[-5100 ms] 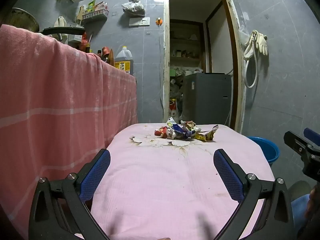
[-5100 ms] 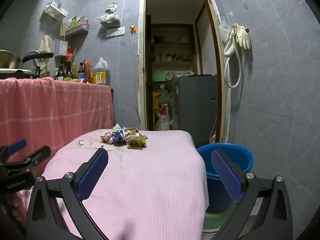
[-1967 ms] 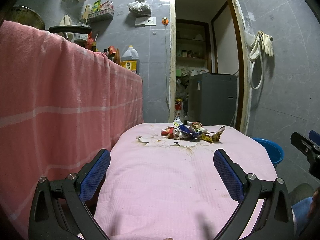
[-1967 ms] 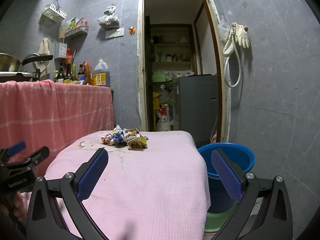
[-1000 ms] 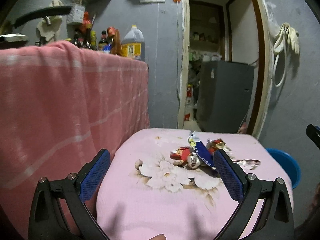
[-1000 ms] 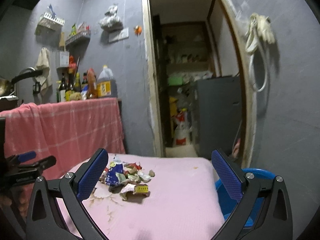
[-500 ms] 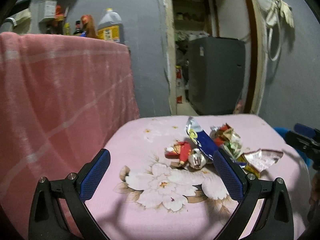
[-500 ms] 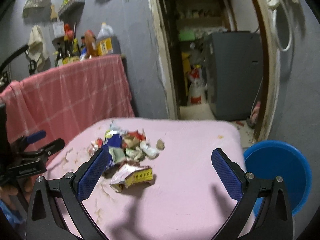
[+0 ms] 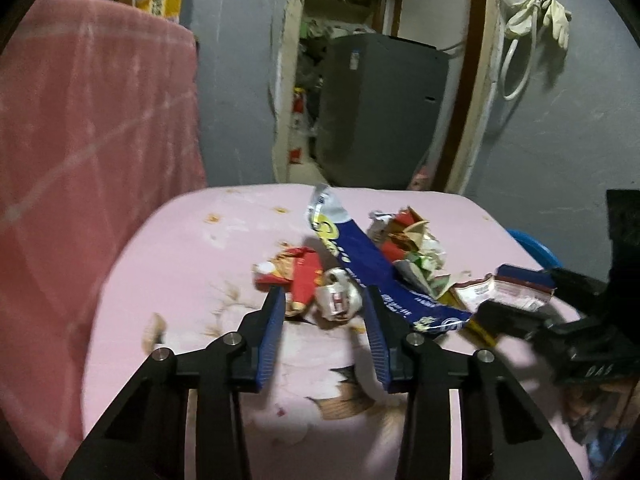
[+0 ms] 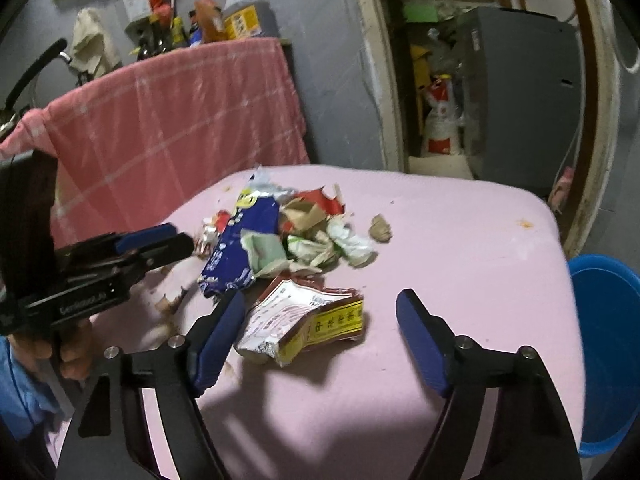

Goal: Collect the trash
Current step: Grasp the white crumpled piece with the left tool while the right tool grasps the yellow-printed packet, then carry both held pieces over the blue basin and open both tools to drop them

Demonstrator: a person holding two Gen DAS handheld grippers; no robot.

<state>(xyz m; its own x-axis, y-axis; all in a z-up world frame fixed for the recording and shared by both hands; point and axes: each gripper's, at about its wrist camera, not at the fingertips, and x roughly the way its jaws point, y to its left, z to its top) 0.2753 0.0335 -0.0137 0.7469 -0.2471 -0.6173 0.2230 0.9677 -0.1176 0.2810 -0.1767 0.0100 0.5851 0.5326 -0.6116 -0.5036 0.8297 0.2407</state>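
A heap of wrappers lies on the pink-clothed table [image 9: 168, 264]: a long blue wrapper [image 9: 372, 268], a red wrapper [image 9: 300, 280], a small crumpled white wrapper [image 9: 338, 300] and a flat white and yellow packet [image 10: 304, 320]. My left gripper [image 9: 324, 300] has its jaws partly closed, one on each side of the crumpled white wrapper and the red wrapper's end. My right gripper [image 10: 320, 296] is open, low over the table, with the white and yellow packet between its fingers. Each gripper shows in the other's view, the left one in the right wrist view [image 10: 152, 244].
A blue bucket [image 10: 608, 344] stands on the floor right of the table. A pink striped cloth [image 10: 180, 120] covers a counter on the left, with bottles on top. A doorway [image 9: 380, 80] behind the table leads to a grey appliance.
Both grippers have moved forward and down to the heap. The left jaws have narrowed around the crumpled white wrapper. The right jaws have closed in a little around the packet.
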